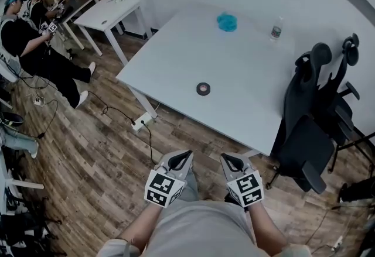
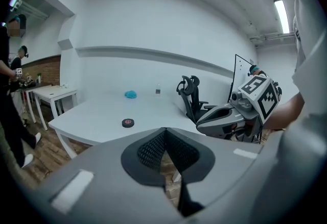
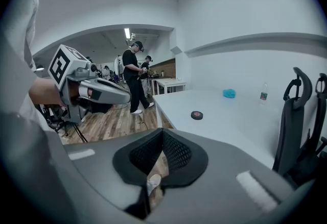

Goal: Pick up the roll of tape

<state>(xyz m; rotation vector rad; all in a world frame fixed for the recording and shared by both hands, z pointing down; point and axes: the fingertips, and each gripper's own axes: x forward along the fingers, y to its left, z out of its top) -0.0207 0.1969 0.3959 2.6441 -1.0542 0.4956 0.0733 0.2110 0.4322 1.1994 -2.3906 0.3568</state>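
Black roll of tape (image 1: 203,88) lies flat near the middle of the white desk (image 1: 246,57), well ahead of the left gripper (image 1: 181,157) and right gripper (image 1: 233,161), both closed tight and empty. A clean pickup likely means spreading one gripper's jaws before straddling the roll's rim. Only the gripper views show the jaws meeting; only the head view shows both grippers short of the desk's edge.

The roll of tape (image 1: 203,88) lies on the table (image 1: 246,57), cloth (image 1: 227,21) and bottle (image 1: 276,28) behind it.
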